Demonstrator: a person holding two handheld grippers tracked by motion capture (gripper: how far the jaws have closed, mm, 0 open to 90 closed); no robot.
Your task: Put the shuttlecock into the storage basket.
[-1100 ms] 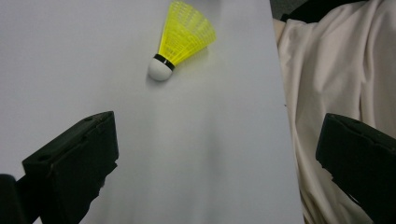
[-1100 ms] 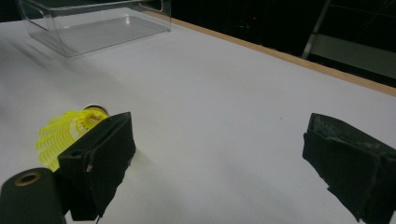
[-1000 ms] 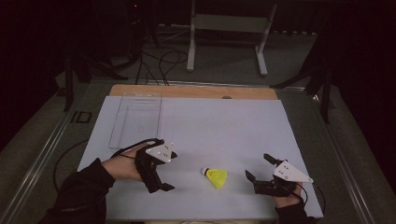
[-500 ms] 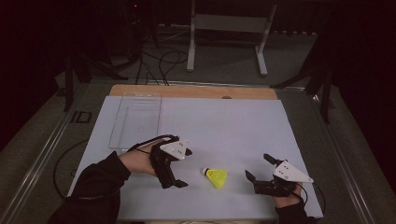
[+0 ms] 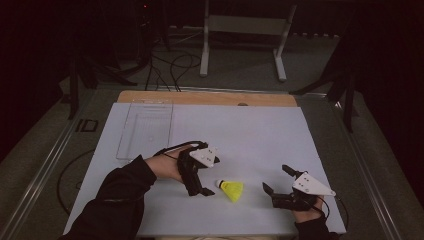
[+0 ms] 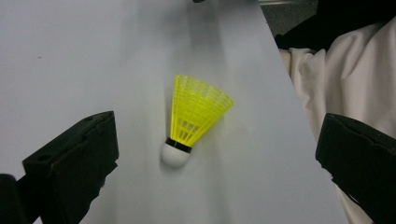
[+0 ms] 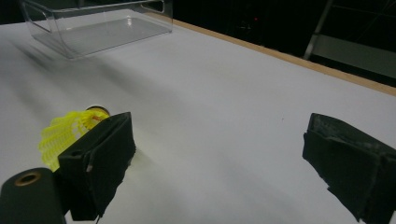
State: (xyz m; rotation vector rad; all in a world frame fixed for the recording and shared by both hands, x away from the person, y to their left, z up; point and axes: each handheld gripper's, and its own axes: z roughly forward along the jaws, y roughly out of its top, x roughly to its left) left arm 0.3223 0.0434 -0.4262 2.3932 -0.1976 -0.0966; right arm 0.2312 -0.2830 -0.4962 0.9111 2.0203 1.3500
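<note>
Two black jaws of your left gripper [image 6: 205,154] stand wide apart with nothing between their pads yet, and the yellow shuttlecock [image 6: 194,119] lies on its side on the white table [image 6: 70,56] in the gap ahead of them, its white cork toward the gripper. To take it well, come down so the jaws straddle the cork and the dark band above it, not the flared skirt, which looks thin and would likely buckle. Close gently and keep the jaws level with the table so the cork does not roll away.

Your right gripper [image 5: 280,186] rests just right of the shuttlecock [image 5: 231,189], jaws also apart and empty.

The right gripper view shows what the left gripper view cannot: the clear plastic tray [image 7: 98,28] standing well beyond the shuttlecock [image 7: 70,130]. The high view places that tray [image 5: 147,130] behind and left of it.
</note>
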